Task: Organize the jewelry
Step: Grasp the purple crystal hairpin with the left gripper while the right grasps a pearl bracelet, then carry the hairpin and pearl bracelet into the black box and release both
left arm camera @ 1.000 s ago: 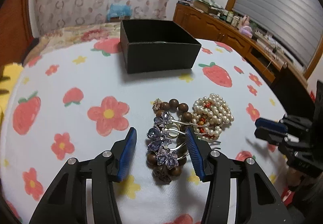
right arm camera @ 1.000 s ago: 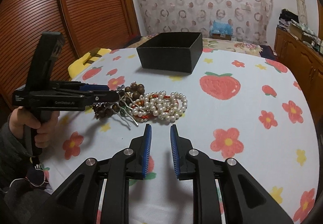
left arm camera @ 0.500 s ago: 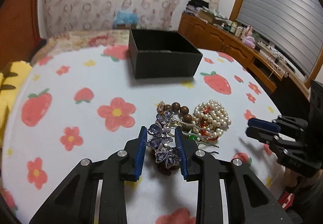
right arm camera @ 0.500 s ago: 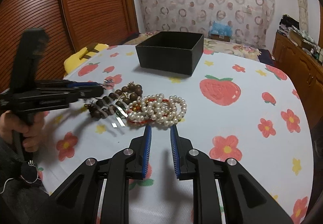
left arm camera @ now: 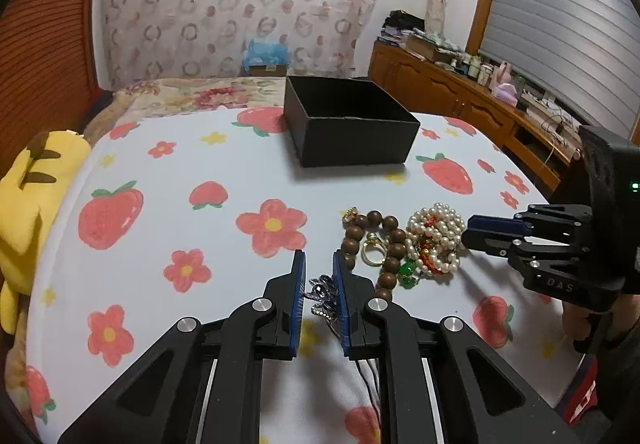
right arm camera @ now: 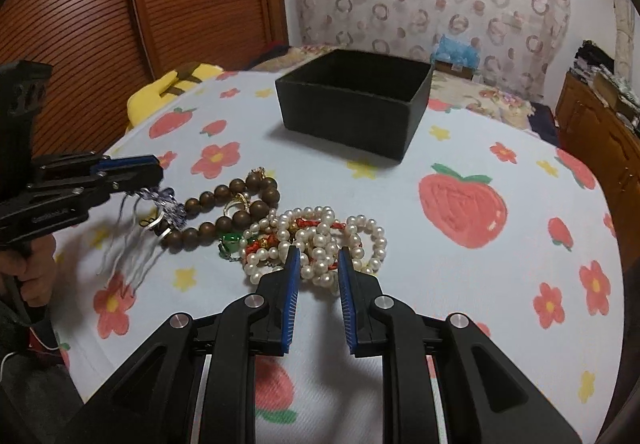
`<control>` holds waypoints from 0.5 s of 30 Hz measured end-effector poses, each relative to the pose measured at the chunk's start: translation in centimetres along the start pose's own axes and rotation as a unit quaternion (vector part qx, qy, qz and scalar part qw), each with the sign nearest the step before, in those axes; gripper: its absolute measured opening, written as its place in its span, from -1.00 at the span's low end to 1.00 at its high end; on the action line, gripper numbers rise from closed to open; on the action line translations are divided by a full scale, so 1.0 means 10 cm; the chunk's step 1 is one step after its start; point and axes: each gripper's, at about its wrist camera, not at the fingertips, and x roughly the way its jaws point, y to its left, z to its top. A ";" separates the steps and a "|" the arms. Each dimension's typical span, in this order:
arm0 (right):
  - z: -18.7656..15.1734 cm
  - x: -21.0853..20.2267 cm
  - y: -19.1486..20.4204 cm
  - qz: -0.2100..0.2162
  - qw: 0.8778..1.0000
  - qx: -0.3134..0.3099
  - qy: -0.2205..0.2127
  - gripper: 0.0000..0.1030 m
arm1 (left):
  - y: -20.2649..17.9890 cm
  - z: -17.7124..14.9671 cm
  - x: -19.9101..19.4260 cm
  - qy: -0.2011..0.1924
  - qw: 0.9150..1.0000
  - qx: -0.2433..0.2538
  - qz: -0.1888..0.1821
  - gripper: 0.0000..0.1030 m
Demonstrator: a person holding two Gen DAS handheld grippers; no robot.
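Your left tool (left arm camera: 319, 284) is closing on the purple hair comb (left arm camera: 322, 294), lower centre, thin hold; it may slip before the black box (left arm camera: 352, 124). Right tool (right arm camera: 319, 276) narrow, empty, over pearls (right arm camera: 320, 240).

We get two fisheye wrist views, each looking forward and down along its own gripper. The left one faces the black box (left arm camera: 352, 128) and window side, close over the counter (left arm camera: 168, 172). The right one faces the box and wooden doors (right arm camera: 120, 24). Both share the box, bead pile (right arm camera: 312, 240), counter, and each other's gripper.
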 end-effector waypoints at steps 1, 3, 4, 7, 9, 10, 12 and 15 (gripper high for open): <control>0.01 0.02 -0.01 0.004 1.000 0.001 0.004 -0.59 | 0.01 0.00 -0.01 -0.002 1.000 -0.001 0.000 -0.75; 0.04 0.05 -0.01 0.008 1.000 -0.002 0.009 -0.58 | 0.02 0.01 -0.04 -0.006 1.000 -0.004 0.001 -0.76; 0.04 0.06 -0.01 0.009 1.000 -0.004 0.011 -0.58 | 0.03 0.02 -0.05 -0.009 1.000 -0.005 0.001 -0.76; 0.07 0.12 0.00 0.011 1.000 -0.008 0.021 -0.55 | 0.02 0.05 -0.11 -0.016 1.000 -0.004 0.001 -0.82; 0.09 0.14 -0.01 0.016 1.000 -0.006 0.023 -0.51 | 0.02 0.07 -0.13 -0.019 1.000 -0.001 0.001 -0.84; 0.11 0.16 -0.03 0.021 0.999 -0.004 0.025 -0.51 | 0.01 0.08 -0.13 -0.020 1.000 0.001 0.004 -0.84; 0.12 0.17 -0.03 0.028 0.999 -0.001 0.028 -0.51 | 0.01 0.10 -0.11 -0.019 1.000 0.004 0.006 -0.84; 0.12 0.19 -0.03 0.038 0.999 0.000 0.029 -0.56 | 0.02 0.10 -0.11 -0.020 1.000 0.002 0.005 -0.85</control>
